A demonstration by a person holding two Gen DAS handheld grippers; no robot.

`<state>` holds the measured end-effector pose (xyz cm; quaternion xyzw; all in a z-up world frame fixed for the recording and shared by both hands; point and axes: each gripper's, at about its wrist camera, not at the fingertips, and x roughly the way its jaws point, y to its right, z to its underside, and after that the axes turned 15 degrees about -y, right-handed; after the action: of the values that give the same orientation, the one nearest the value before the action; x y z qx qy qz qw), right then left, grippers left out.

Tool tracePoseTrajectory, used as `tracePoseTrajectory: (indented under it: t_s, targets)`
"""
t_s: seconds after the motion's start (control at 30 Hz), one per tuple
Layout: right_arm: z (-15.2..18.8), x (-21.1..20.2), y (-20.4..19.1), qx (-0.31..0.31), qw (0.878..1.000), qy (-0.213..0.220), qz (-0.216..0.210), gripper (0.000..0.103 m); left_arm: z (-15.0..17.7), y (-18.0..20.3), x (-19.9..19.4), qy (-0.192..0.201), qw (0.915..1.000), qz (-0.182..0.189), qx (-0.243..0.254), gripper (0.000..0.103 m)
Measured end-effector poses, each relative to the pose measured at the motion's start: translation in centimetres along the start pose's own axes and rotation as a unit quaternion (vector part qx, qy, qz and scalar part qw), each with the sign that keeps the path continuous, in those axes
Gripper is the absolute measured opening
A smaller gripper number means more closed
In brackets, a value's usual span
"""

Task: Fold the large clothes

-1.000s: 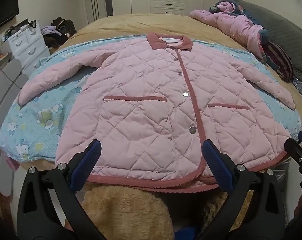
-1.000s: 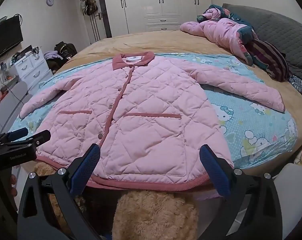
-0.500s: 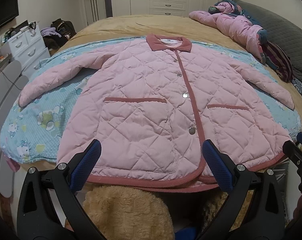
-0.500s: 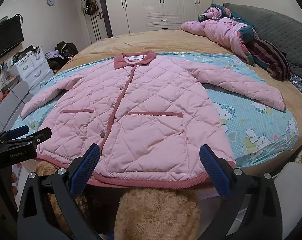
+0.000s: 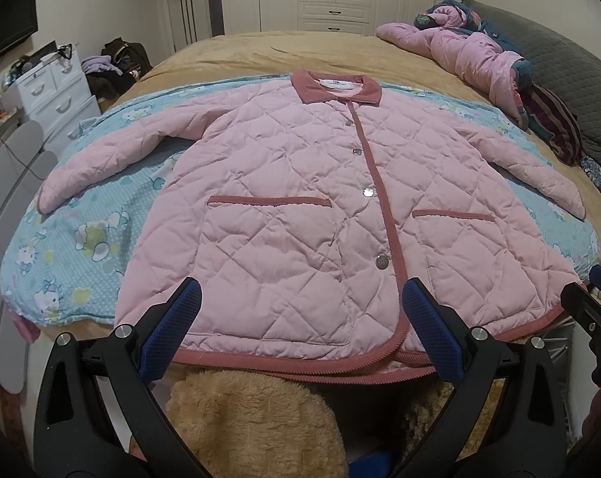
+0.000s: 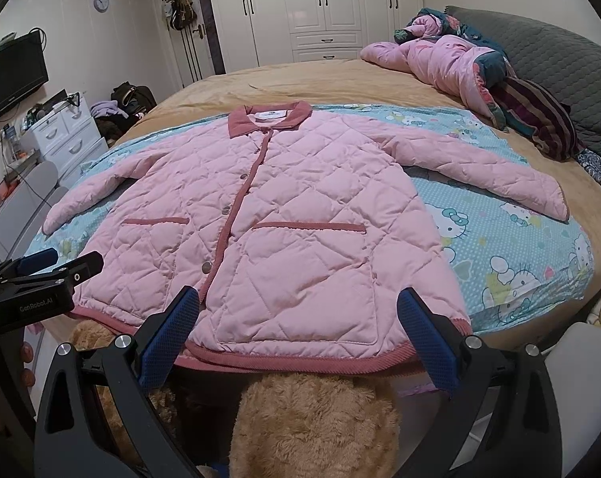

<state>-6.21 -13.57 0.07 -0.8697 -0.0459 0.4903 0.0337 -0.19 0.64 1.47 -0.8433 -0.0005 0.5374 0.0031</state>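
1. A pink quilted jacket [image 5: 300, 207] is laid flat and buttoned, front up, on a blue cartoon-print sheet [image 5: 81, 239], with both sleeves spread outward and the collar [image 5: 336, 87] at the far end. Its hem lies just ahead of both sets of jaws, at the near edge of the bed [image 6: 340, 79].
2. The left gripper [image 5: 300, 330] is held spread wide and empty, the left half of the hem lying between and just beyond its blue pads [image 5: 173, 330].
3. The right gripper [image 6: 296, 330] is likewise released and empty, the right half of the hem framed between its pads.
4. Folding appears not yet begun. A good first fold would likely be made by each sleeve being pinched near its cuff and carried across the chest, the quilting being kept flat and the hem kept square.
5. Both grippers are held low and level, aimed along the jacket toward the collar, side by side.
6. A tan fluffy item [image 6: 312, 422] is seen below the jaws, beneath the hem.
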Motion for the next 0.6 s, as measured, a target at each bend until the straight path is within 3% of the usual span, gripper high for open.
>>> tracePoseTrajectory:
  t_s: [0.6]
  targets:
    - [-0.09, 0.06, -0.47, -0.003, 1.0, -0.005, -0.002, 0.099, -0.21, 0.05, -0.19, 0.001, 1.0, 0.002, 0.0, 0.095]
